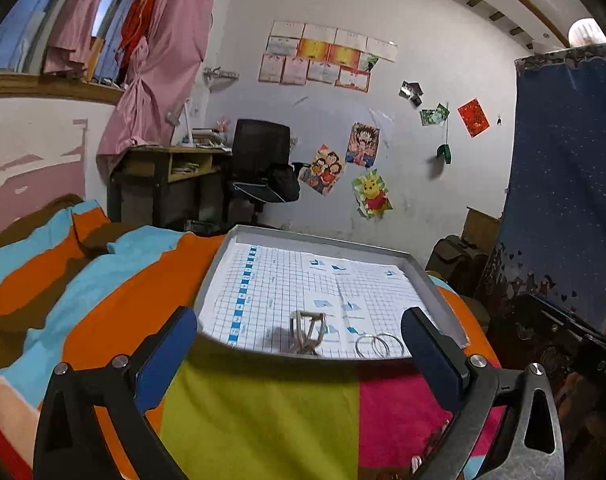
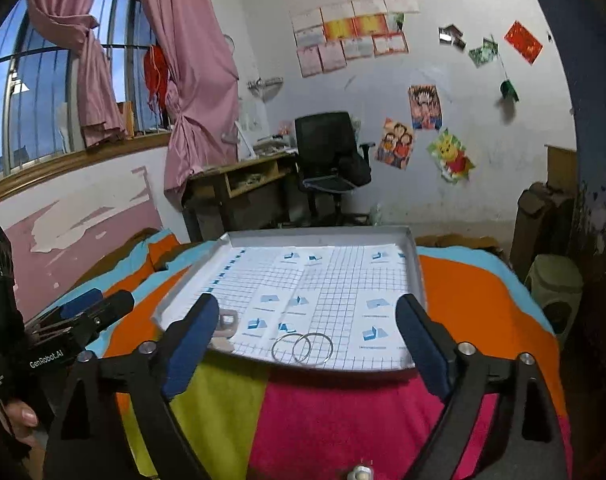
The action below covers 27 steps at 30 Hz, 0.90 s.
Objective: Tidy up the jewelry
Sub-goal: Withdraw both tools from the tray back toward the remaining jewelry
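Note:
A shallow grey tray [image 1: 427,276] lined with gridded paper lies on the bed; it also shows in the right wrist view [image 2: 417,272]. Two overlapping silver hoop rings [image 1: 379,345] lie near its front edge, seen too in the right wrist view [image 2: 302,348]. A metal clip-like piece [image 1: 306,330] stands left of them, partly hidden behind the right gripper's left finger in the right wrist view [image 2: 226,326]. My left gripper [image 1: 299,340] is open and empty just before the tray's front edge. My right gripper [image 2: 307,332] is open and empty, its jaws either side of the rings.
The tray rests on a striped blanket [image 1: 263,412] of orange, blue, green and pink. The left gripper's body [image 2: 63,344] shows at the left of the right wrist view. A desk [image 2: 239,184] and black chair [image 2: 327,152] stand against the far wall.

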Each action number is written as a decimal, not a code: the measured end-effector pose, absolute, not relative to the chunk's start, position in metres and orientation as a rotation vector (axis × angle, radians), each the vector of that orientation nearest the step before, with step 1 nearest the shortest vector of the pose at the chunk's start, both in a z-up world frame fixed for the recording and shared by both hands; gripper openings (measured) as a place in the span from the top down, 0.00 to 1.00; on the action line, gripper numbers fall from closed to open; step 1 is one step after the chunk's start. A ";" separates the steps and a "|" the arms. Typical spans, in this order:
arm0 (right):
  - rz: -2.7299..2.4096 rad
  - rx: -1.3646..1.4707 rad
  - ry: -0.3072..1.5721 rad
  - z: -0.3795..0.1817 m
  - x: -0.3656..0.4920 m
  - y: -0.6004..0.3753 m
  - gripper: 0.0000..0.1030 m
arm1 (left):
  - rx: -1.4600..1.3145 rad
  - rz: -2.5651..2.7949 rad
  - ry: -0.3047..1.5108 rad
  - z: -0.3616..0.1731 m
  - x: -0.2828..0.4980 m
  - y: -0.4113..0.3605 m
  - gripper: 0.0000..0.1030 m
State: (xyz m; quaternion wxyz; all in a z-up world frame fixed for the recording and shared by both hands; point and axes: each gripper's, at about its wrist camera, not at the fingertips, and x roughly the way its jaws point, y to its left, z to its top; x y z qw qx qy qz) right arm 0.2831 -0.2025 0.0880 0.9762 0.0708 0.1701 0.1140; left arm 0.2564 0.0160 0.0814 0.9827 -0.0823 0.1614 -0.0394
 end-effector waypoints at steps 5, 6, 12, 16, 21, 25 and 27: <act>0.210 0.130 0.297 0.098 0.237 -0.206 0.10 | -0.144 -0.089 0.286 0.086 0.212 0.016 0.00; 0.208 0.129 0.290 0.099 0.228 -0.208 0.08 | -0.140 -0.090 0.279 0.086 0.204 0.016 0.00; 0.196 0.119 0.249 0.100 0.168 -0.212 0.07 | -0.149 -0.097 0.254 0.087 0.160 0.017 0.00; 0.194 0.091 0.239 0.099 0.133 -0.208 0.07 | -0.138 -0.097 0.237 0.085 0.130 0.017 0.00; 0.189 0.092 0.221 0.094 0.091 -0.212 0.07 | -0.124 -0.103 0.235 0.076 0.097 0.018 0.00; 0.177 0.084 0.207 0.085 0.064 -0.210 0.07 | -0.121 -0.094 0.233 0.068 0.075 0.023 0.00; 0.164 0.077 0.191 0.082 0.051 -0.208 0.07 | -0.123 -0.090 0.239 0.064 0.067 0.025 0.00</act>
